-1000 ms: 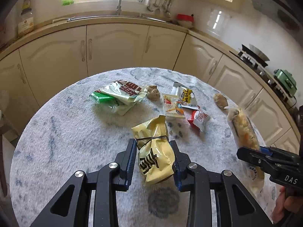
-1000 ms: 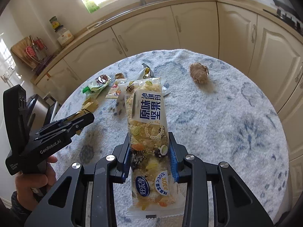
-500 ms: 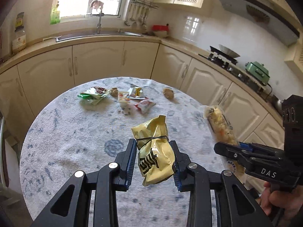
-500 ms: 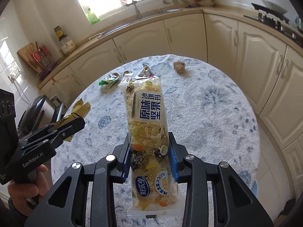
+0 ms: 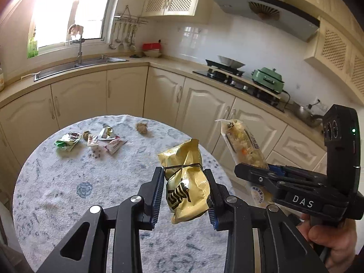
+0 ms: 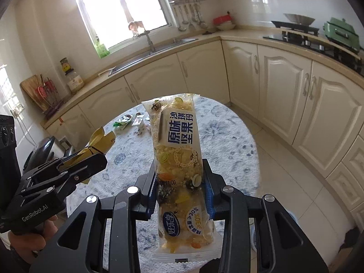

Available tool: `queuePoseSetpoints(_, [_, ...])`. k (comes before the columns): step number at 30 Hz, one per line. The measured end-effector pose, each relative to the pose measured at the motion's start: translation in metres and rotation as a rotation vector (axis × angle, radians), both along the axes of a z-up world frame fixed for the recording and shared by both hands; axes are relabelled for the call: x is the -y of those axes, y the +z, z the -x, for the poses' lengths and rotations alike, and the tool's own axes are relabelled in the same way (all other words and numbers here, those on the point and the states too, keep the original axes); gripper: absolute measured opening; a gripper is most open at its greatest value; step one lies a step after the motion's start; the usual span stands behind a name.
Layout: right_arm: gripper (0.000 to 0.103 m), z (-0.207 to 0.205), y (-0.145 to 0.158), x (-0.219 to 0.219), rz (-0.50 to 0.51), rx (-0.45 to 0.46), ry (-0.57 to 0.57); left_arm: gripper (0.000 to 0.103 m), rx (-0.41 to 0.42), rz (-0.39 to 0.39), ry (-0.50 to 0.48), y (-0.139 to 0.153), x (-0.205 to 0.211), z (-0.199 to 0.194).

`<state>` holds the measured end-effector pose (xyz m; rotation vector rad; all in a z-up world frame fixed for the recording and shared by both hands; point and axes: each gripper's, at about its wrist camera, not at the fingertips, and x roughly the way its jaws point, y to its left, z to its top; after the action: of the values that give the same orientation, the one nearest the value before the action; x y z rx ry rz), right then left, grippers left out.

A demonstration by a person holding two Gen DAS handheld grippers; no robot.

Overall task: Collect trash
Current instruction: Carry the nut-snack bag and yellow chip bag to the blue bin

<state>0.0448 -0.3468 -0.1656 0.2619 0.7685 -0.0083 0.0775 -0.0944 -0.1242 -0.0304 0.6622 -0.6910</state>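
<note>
My left gripper (image 5: 184, 183) is shut on a crumpled gold snack bag (image 5: 185, 182) tied with a black band, held in the air over the near side of the round table (image 5: 56, 195). My right gripper (image 6: 179, 182) is shut on a long clear nut-bar packet (image 6: 178, 159) with blue print, standing upright between the pads. In the left wrist view the right gripper (image 5: 270, 170) with its nut-bar packet (image 5: 243, 145) hangs just to the right. In the right wrist view the left gripper (image 6: 91, 159) with the gold snack bag (image 6: 100, 141) shows at left.
Several wrappers (image 5: 91, 138) and a crumpled brown paper ball (image 5: 142, 127) lie at the table's far side. Cream cabinets (image 5: 127, 91) curve behind, with a sink (image 5: 75, 64) under the window and a stove (image 5: 227, 71) at right. Tiled floor (image 6: 284, 159) lies right of the table.
Both grippers have risen and drawn back from the table with their packets still held. The wrappers on the table now look smaller and farther away, and more of the kitchen shows.
</note>
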Motion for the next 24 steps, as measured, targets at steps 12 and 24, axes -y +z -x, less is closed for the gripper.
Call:
queuePoseSetpoints(12, [0.034,0.055,-0.005,0.089,-0.035,0.0,-0.217,0.03,-0.033,-0.022,-0.16,0.006,0.076,0.014])
queuePoseSetpoints(24, [0.034,0.11,-0.061,0.185,-0.097,-0.109,-0.446,0.03,-0.154,-0.121,-0.351,-0.046,0.22,0.013])
